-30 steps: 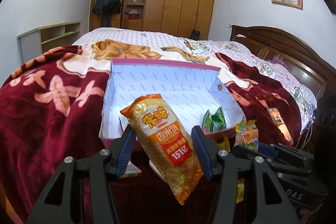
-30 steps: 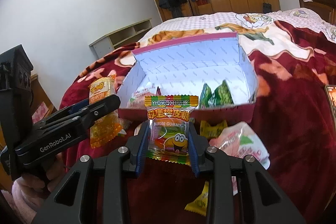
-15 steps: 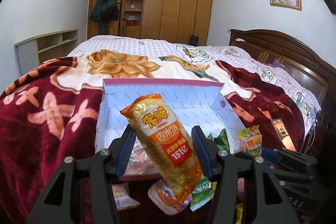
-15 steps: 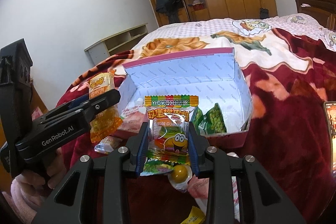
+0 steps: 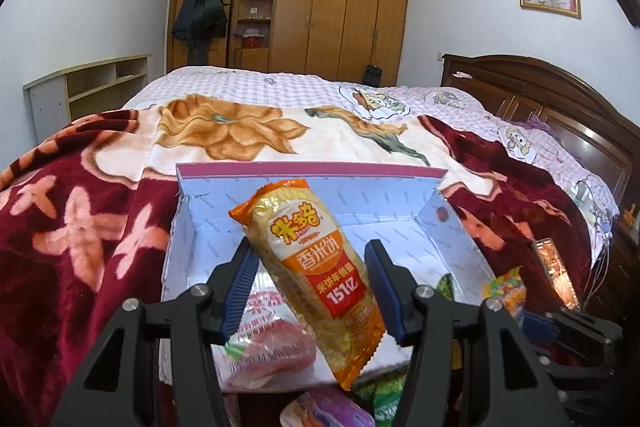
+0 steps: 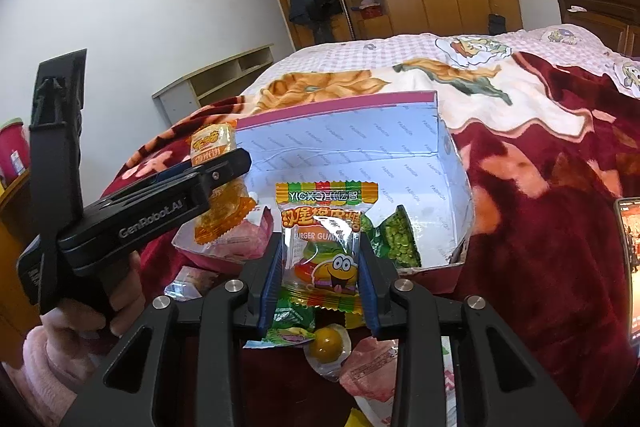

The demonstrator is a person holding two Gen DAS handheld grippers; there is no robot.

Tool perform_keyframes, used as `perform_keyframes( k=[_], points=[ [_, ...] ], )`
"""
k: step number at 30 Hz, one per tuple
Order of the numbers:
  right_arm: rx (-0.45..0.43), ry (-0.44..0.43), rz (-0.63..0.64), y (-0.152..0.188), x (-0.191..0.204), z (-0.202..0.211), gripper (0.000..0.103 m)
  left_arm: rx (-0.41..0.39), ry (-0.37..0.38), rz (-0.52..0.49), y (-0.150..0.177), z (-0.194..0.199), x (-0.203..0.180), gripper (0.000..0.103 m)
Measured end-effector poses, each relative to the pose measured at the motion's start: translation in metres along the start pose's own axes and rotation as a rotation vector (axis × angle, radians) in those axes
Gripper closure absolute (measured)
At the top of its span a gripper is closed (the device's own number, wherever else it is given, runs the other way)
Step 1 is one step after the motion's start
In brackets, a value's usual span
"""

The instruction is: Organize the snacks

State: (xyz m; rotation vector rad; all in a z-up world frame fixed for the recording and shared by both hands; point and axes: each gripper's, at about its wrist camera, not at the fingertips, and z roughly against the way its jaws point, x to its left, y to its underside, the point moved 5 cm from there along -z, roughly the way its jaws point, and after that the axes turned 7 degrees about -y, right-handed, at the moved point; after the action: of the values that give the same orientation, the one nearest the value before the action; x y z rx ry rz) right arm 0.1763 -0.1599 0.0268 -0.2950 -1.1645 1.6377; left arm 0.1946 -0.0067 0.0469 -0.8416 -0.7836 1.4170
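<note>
- A bed (image 5: pixel 280 87) is covered by a dark red flowered blanket (image 5: pixel 80 227).
- Ahead of the grippers, an open white box (image 6: pixel 360 155) is set on it.
- Loose snack packets (image 6: pixel 328 347) are strewn below the right gripper (image 6: pixel 319 279); a phone (image 6: pixel 630 267) lies right of it.

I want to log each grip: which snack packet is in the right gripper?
The clear burger gummy packet with the cartoon burger, pinched by the right gripper; the orange rice-cracker packet is in the left gripper.

Your box (image 5: pixel 320 183) sits on the bed (image 5: pixel 100 227), with the wardrobe (image 5: pixel 320 7) behind it. In the box, pea packs (image 6: pixel 396 239) lie to the right and a meat pack (image 6: pixel 236 239) to the left. Loose snacks (image 6: pixel 328 343) lie on the bed before the box. A phone (image 6: pixel 630 259) lies on the bed to its right.
</note>
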Motion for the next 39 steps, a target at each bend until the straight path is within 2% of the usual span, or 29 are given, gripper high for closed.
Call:
perform_keyframes(
  k=[12,23,39],
  points=[
    [0.006,0.013,-0.001,0.000,-0.005,-0.003,0.068,0.039,-0.013,0.003,0.005,-0.044,-0.002,0.045],
    [0.013,0.032,0.010,-0.004,-0.009,-0.008,0.068,0.096,-0.061,0.001,0.015,-0.080,0.002,0.045],
    [0.031,0.062,0.039,-0.033,-0.018,-0.042,0.068,0.151,-0.083,0.034,0.024,-0.096,0.011,0.045]
  ],
)
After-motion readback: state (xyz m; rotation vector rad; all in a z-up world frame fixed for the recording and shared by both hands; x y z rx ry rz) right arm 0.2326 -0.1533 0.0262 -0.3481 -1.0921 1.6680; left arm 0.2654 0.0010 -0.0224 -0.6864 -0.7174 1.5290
